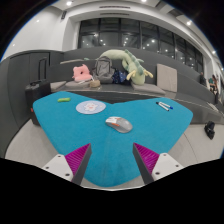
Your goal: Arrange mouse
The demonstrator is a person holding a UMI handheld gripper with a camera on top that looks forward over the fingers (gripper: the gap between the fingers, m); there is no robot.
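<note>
Mouse [119,124] on teal mat [60,125], just ahead of open tongs [112,160].

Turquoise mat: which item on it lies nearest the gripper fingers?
The grey mouse, just ahead of the open fingers; the white disc and pen lie farther back.

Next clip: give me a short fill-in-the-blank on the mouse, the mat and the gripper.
1. The mouse lies on a mat coloured ____.
2. The gripper has its fingers ____, holding nothing.
3. The mouse sits ____ the fingertips, not between them.
4. The round disc lies ____ the mouse from the gripper.

Missing words: teal; open; ahead of; beyond
</note>
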